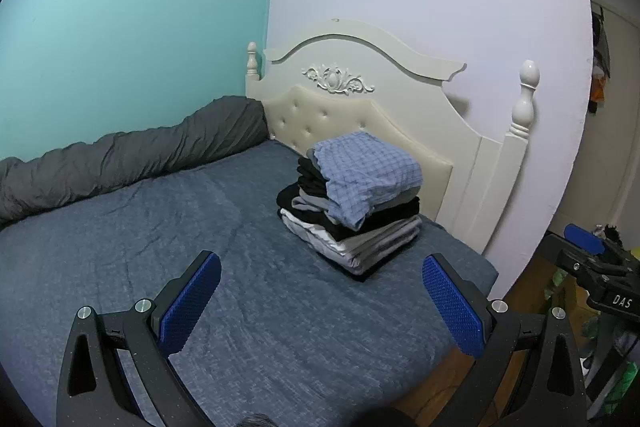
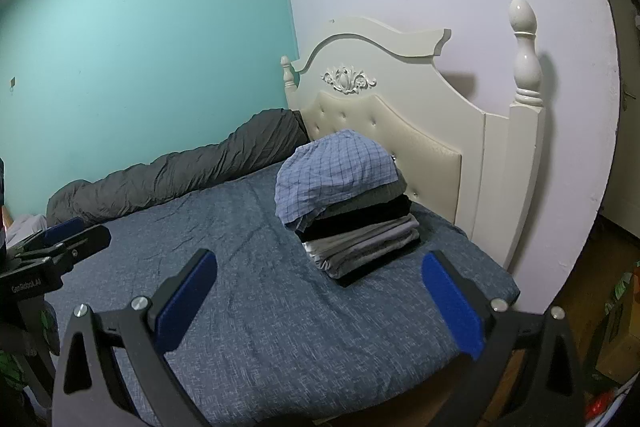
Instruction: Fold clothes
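Blue-grey bed against teal wall

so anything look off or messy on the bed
Only the top of the stack: the blue checked garment lies rumpled and droops over the front edge, while the layers beneath are flat and squared. The grey duvet is bunched along the teal wall. Both grippers, left and right, are open and empty.

A stack of folded clothes sits on the bed just before the headboard, toward its right side. A rolled duvet lies along the left wall, well apart.
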Tool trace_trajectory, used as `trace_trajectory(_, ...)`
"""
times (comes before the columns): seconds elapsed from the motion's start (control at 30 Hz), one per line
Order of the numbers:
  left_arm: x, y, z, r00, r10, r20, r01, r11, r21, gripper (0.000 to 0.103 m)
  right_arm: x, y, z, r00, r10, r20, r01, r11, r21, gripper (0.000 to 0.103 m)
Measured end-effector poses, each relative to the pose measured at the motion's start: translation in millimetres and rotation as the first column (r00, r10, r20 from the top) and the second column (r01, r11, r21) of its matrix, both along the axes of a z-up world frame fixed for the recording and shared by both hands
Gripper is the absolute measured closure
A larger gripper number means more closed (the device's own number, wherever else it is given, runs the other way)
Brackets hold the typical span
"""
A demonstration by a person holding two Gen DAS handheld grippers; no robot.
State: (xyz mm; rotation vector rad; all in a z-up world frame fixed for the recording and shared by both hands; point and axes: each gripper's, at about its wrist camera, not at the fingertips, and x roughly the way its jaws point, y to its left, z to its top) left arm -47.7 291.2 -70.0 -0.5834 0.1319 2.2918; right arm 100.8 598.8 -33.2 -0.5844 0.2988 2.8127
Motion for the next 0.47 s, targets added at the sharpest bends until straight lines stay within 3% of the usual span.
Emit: trace_trajectory(0.47,1.7,-3.3,-0.2,1.0,-0.002,-0.011,0.002,1.0,0.011,0.0,1.7,-4.3,-4.3,1.0,-0.007,0.003,0.007,1.0,-0.007,0.0)
